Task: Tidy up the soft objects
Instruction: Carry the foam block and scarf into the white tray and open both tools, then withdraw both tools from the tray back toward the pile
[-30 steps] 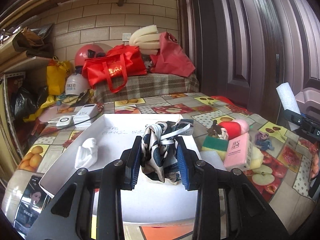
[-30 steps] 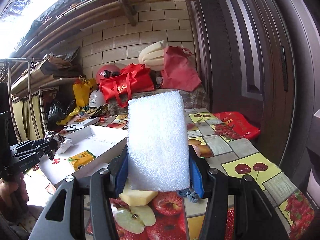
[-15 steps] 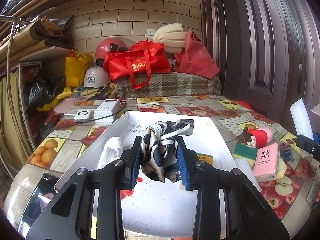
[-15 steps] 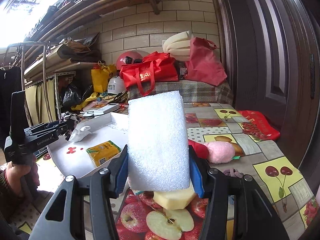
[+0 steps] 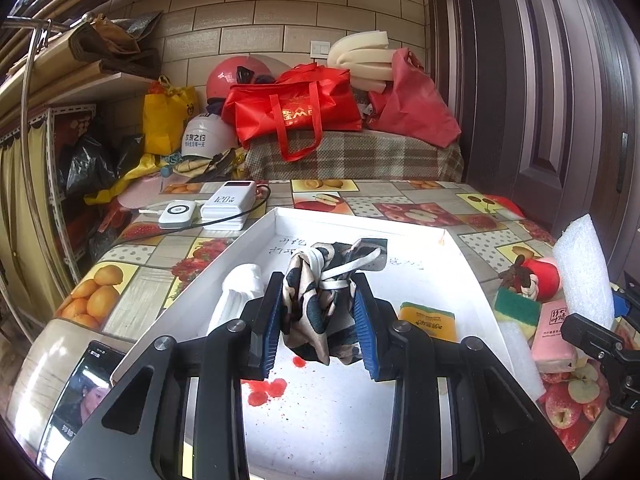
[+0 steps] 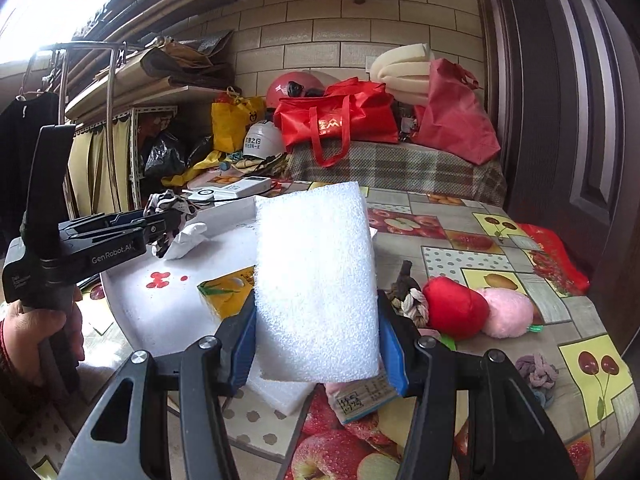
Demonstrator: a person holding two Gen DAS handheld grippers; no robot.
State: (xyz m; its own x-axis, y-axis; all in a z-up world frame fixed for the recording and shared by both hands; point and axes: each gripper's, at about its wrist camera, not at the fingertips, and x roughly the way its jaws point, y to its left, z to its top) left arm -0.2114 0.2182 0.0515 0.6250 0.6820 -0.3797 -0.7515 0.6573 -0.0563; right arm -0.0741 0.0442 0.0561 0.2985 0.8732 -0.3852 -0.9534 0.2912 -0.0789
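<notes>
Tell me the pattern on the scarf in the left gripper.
Dark navy and cream blotches on the scarf, clearest in the left wrist view.

White foam block (image 6: pixel 316 284); navy-and-cream patterned scarf (image 5: pixel 316 300).

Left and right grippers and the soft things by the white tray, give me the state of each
left gripper: shut on patterned scarf, above white tray
right gripper: shut on white foam block, upright
white cloth: lying in tray
yellow sponge: lying in tray
</notes>
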